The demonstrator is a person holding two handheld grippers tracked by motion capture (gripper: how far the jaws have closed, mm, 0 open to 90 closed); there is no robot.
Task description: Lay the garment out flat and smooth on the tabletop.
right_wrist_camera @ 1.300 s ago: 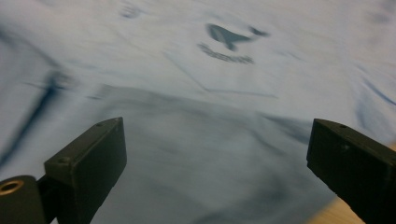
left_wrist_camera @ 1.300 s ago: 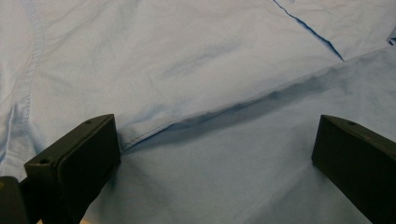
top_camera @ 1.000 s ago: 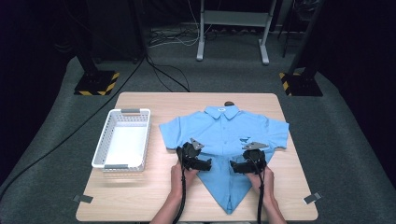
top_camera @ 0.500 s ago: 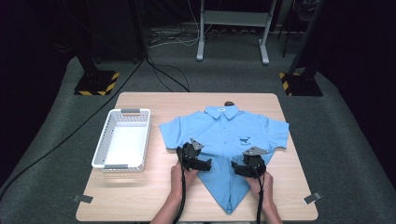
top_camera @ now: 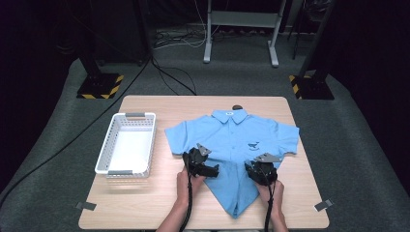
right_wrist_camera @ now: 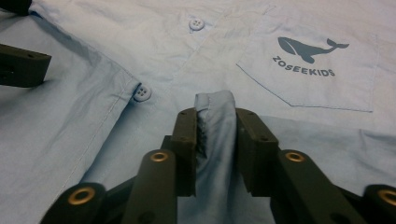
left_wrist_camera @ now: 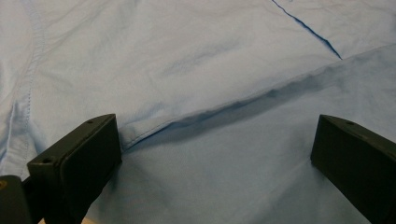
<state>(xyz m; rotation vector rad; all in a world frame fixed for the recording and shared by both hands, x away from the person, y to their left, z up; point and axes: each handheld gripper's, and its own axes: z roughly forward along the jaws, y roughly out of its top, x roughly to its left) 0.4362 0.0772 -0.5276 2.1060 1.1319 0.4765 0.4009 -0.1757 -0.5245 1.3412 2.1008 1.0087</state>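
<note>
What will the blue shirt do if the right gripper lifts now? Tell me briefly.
Probably drape limply: the blue shirt already bunches into a soft ridge between the right gripper fingers, whose jaws have just been closing on it. It likely weighs little, being thin cloth. The pinched fold might slip out.

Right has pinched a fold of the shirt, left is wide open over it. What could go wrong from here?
1. Right gripper holds just a thin ridge of the shirt; it may slip once pulled.
2. Left gripper is open, fabric flat between its fingers; a one-sided lift would likely skew the fold.
</note>
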